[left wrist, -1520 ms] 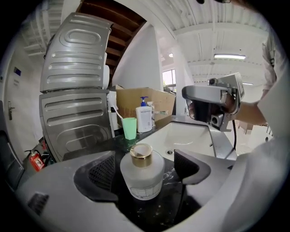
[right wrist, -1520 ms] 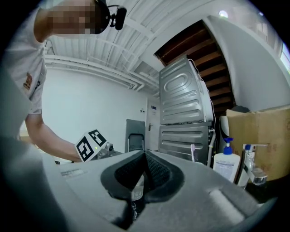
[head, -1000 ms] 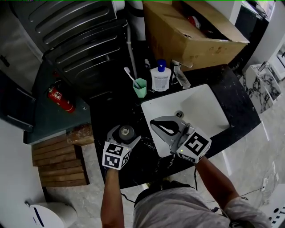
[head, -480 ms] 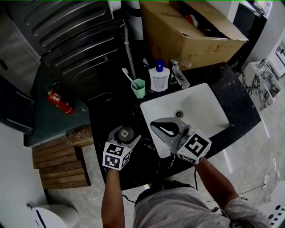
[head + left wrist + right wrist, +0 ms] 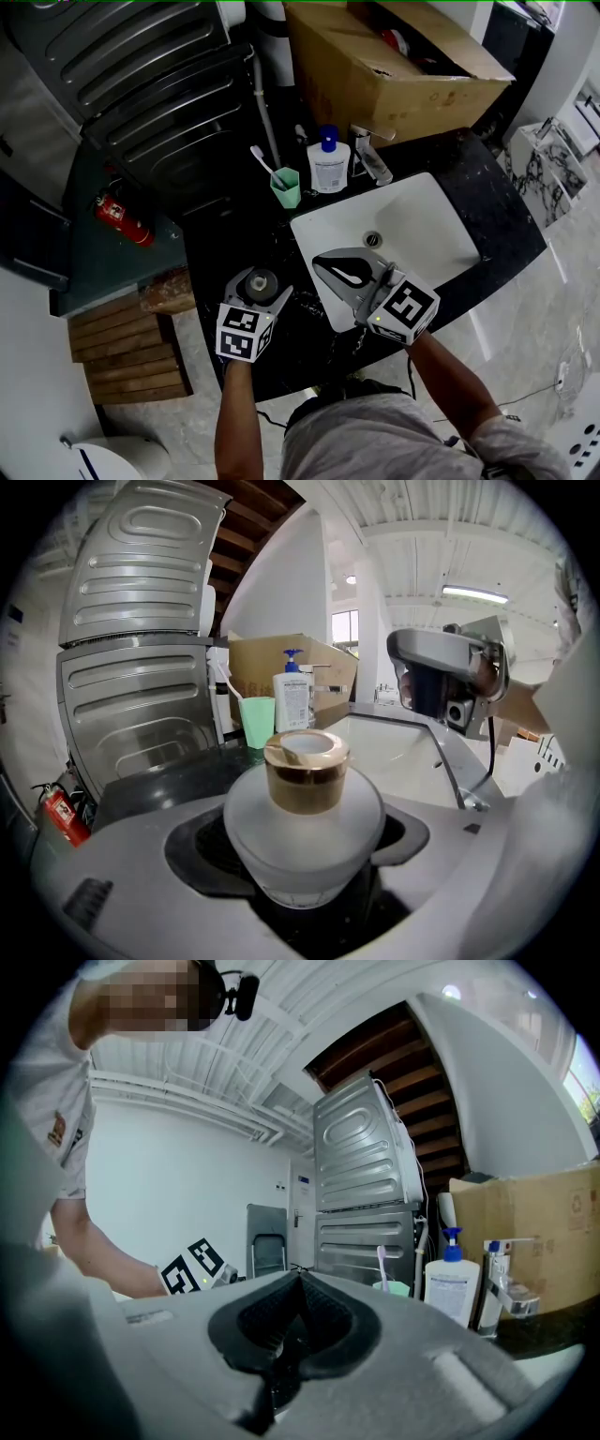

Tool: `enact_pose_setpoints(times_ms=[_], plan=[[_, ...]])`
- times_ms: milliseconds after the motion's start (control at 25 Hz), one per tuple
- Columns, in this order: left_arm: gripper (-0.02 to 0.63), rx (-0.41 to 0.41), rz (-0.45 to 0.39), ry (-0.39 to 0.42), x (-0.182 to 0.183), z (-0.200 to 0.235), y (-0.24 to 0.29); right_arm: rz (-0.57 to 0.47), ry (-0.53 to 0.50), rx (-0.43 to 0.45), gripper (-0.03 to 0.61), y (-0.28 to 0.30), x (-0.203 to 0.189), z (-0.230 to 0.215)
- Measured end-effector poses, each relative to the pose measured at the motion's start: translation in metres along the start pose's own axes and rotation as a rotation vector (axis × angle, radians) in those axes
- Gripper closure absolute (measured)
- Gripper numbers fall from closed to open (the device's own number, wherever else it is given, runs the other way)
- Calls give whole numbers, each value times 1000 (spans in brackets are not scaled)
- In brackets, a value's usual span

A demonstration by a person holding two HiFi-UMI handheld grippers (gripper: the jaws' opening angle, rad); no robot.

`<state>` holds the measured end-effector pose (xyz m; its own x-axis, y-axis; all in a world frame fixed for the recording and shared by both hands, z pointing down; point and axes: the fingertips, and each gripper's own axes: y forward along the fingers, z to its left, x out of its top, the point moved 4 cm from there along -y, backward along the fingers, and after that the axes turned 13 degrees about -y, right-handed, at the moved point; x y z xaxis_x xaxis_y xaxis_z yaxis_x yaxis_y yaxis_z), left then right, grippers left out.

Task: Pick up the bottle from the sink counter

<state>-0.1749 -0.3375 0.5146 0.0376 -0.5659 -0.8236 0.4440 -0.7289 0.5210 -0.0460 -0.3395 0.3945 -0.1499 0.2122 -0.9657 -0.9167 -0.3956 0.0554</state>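
A squat frosted white bottle (image 5: 262,279) with a gold cap stands on the black counter (image 5: 220,246), left of the sink. My left gripper (image 5: 262,277) is around it. In the left gripper view the bottle (image 5: 305,803) fills the gap of the left gripper (image 5: 305,860); the jaws have just been closing and the dark pads lie against its round body on both sides. My right gripper (image 5: 348,270) hovers over the sink's front left corner. Seen in its own view, the right gripper (image 5: 298,1279) is shut, pads together, with nothing between them.
At the counter's back stand a green cup with a toothbrush (image 5: 286,187), a white pump bottle (image 5: 327,161) and the faucet (image 5: 370,155). The white sink (image 5: 427,230) lies to the right. A large cardboard box (image 5: 394,56) sits behind. A red fire extinguisher (image 5: 117,220) lies on the floor, left.
The head view has drifted a little, so everything sits slightly higher and further left. Both grippers keep their places, the left still around the bottle.
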Motion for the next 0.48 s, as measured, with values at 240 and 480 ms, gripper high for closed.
enact_pose_setpoints(times_ms=[240,480], plan=[[282,8,-72,4,20,-14,-19,-2,-1,-7,577,-6,4,0],[282,7,-129,23,36,-31,-38,-18,-11,-6,578,-9,12,4]])
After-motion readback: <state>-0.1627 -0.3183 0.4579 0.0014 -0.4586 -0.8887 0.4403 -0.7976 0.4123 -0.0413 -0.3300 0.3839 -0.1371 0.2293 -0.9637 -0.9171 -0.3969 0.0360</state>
